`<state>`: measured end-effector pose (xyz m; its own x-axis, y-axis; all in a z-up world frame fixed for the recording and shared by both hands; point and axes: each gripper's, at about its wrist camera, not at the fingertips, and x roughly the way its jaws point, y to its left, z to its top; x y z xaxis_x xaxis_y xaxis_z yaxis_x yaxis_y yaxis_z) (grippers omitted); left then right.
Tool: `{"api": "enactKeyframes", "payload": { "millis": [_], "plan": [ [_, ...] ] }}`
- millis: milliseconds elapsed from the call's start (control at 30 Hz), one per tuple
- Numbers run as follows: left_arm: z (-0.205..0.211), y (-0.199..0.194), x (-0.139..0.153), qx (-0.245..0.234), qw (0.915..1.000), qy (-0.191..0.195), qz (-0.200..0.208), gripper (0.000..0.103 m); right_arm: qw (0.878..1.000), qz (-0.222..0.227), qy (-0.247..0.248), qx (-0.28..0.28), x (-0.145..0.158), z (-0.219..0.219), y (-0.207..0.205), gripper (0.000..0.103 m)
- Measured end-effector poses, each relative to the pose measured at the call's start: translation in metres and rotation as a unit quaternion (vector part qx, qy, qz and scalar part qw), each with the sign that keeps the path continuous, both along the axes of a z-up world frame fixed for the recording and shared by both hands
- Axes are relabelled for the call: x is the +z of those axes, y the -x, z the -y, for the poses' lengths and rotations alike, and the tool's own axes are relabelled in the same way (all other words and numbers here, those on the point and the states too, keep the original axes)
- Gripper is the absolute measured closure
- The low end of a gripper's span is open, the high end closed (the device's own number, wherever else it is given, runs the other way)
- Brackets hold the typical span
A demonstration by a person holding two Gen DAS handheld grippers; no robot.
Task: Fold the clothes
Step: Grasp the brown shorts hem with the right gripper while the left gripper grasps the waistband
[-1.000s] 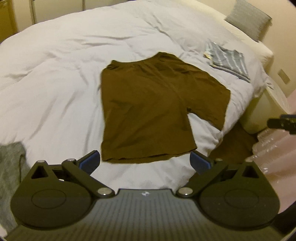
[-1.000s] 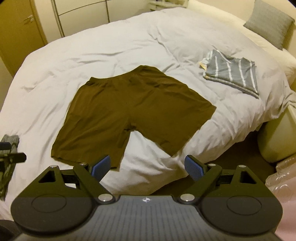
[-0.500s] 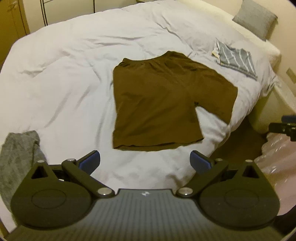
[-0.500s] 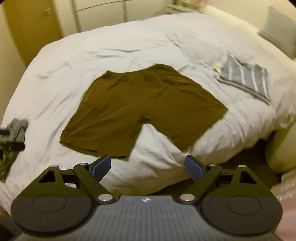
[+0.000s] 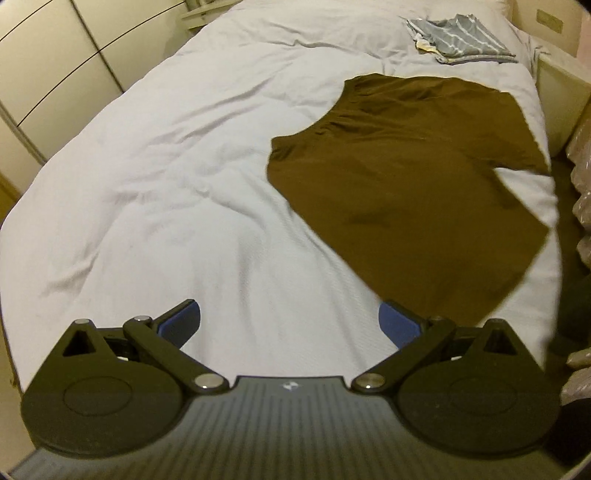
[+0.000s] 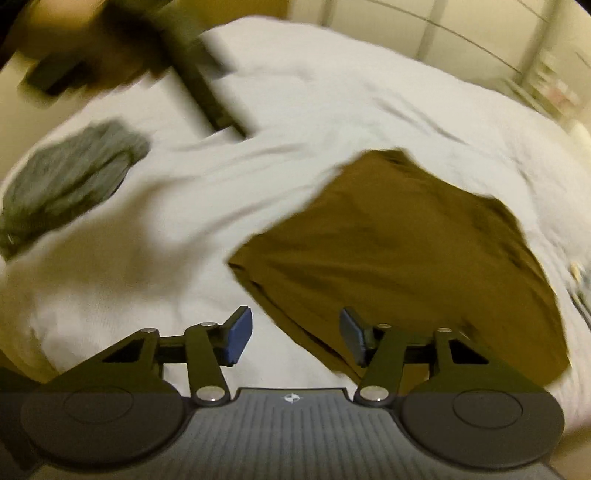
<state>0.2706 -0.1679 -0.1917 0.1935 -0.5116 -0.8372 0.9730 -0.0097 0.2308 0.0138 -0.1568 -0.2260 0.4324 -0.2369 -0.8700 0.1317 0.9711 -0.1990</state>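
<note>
Both grippers are down low over the bed and neither has hold of anything. Left gripper (image 5: 290, 321) has its jaws spread wide with only white duvet (image 5: 166, 177) between the blue pads, and the hem corner of the brown shorts (image 5: 413, 184) sits just beside its right pad. Right gripper (image 6: 295, 332) is narrower but still parted, and the edge of the shorts runs right into the gap between its fingers, not pinched as far as I can see, though that view is pretty smeared.

Shorts themselves lie spread flat on the duvet, both legs out, unfolded. My guess is the two tools are lining up on one edge so it can be lifted over evenly. Off at the far corner a striped grey top (image 5: 461, 31) looks already folded, and a grey bundle (image 6: 70, 177) lies crumpled near the other side.
</note>
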Motion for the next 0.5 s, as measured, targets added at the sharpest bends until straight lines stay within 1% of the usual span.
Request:
{"api": "enactKeyframes", "payload": {
  "millis": [133,167,233,333,367,433,500],
  "plan": [
    [0.013,-0.032,-0.02,-0.032,0.9994,-0.008,0.001,0.002,0.996,-0.03,0.03,0.073,-0.04,-0.03,-0.055,0.05],
    [0.014,-0.039,-0.024,-0.04,0.9992,-0.01,0.001,0.002,0.994,-0.045,0.051,0.09,-0.052,-0.035,-0.063,0.05],
    [0.015,-0.048,-0.03,-0.05,0.9987,-0.01,0.0,0.002,0.986,-0.071,0.09,0.122,-0.076,-0.044,-0.078,0.046],
    [0.015,-0.061,-0.039,-0.062,0.998,-0.014,0.0,0.002,0.977,-0.078,0.12,0.156,-0.095,-0.047,-0.087,0.046],
    [0.014,-0.065,-0.042,-0.067,0.9977,-0.014,0.002,0.002,0.976,-0.073,0.128,0.161,-0.096,-0.046,-0.089,0.046],
    [0.015,-0.066,-0.046,-0.085,0.9962,-0.014,0.009,0.002,0.976,-0.069,0.135,0.154,-0.095,-0.041,-0.094,0.053],
    [0.017,-0.067,-0.053,-0.114,0.993,-0.017,0.024,0.002,0.981,-0.076,0.124,0.128,-0.093,-0.032,-0.101,0.068]
  ]
}}
